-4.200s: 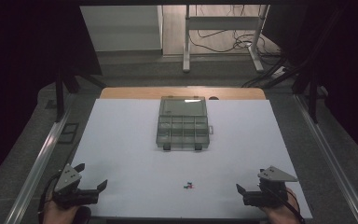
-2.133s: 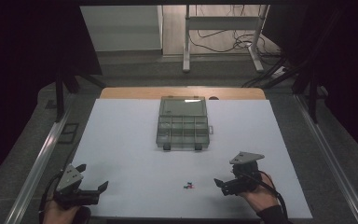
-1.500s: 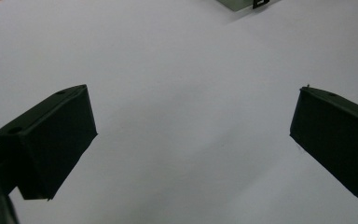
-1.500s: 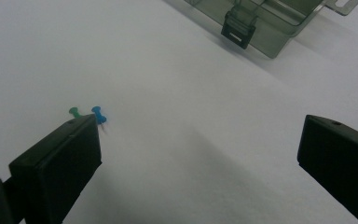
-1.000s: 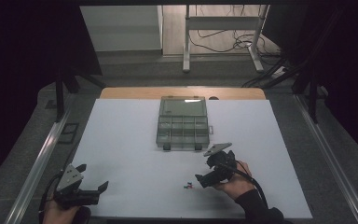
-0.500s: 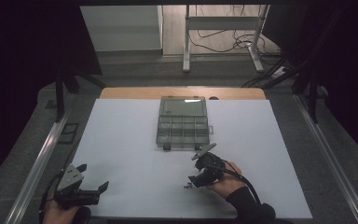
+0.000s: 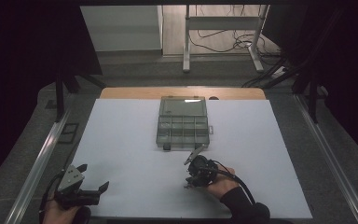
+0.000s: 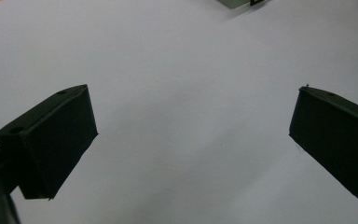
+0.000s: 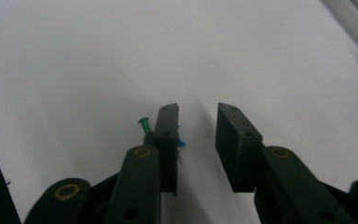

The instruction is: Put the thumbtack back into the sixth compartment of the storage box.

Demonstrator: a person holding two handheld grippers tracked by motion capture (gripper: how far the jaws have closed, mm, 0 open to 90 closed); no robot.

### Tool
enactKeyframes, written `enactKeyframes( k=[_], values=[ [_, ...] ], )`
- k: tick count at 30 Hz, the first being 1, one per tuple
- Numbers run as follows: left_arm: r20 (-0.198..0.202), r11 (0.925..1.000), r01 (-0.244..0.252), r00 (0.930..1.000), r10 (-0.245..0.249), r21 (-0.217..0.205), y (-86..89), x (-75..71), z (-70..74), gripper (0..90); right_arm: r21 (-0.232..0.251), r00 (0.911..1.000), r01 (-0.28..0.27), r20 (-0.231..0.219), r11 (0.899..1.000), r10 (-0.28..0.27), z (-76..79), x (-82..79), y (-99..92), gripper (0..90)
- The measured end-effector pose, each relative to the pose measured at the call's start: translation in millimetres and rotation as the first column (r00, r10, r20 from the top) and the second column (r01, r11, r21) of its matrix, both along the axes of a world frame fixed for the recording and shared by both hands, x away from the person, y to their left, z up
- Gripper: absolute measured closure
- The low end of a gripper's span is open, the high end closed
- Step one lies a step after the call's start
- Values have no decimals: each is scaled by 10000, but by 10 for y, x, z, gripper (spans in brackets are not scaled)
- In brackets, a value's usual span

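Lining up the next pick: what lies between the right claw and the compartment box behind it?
Bare white table top in the high view, between right claw and compartment box.

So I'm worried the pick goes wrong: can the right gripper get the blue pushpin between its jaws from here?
Probably yes: the right gripper has been closing, and the blue pushpin peeks inside its left jaw, while the green pushpin lies outside.

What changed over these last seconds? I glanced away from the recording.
The right claw moved in from the table's right edge toward the middle, down to the green pushpin and blue pushpin. Its jaws have just been closing, gripping nothing yet. The left claw, open, and the compartment box stayed put.
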State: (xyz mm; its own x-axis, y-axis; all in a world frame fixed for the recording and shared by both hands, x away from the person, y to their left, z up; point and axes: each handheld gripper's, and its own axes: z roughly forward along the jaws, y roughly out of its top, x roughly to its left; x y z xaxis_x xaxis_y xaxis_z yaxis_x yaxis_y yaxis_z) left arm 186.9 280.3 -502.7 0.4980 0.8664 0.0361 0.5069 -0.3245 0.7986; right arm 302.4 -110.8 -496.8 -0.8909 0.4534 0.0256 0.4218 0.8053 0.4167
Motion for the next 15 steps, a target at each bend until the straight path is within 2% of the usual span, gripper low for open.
enactKeyframes(
  k=[6, 9, 10, 15],
  values=[
    [18, 10000, -2, 10000, 2, -62, 5, -1, 0, 9, -182, 9998, -172, -132, 9997, 170, -51, -10, 41, 747],
    [20, 10000, 6, 10000, -6, -53, 4, -2, 0, 9, -387, 9996, -263, -89, 9989, 260, -85, -12, 57, 765],
    [20, 10000, 8, 10000, -8, -44, 3, -2, 0, 8, -432, 9995, -317, 51, 9986, 319, -86, -12, 57, 811],
    [25, 10000, 17, 10000, -17, -38, 3, -2, 1, 8, -548, 9994, -321, 129, 9980, 329, -81, -18, 64, 825]
  ],
)
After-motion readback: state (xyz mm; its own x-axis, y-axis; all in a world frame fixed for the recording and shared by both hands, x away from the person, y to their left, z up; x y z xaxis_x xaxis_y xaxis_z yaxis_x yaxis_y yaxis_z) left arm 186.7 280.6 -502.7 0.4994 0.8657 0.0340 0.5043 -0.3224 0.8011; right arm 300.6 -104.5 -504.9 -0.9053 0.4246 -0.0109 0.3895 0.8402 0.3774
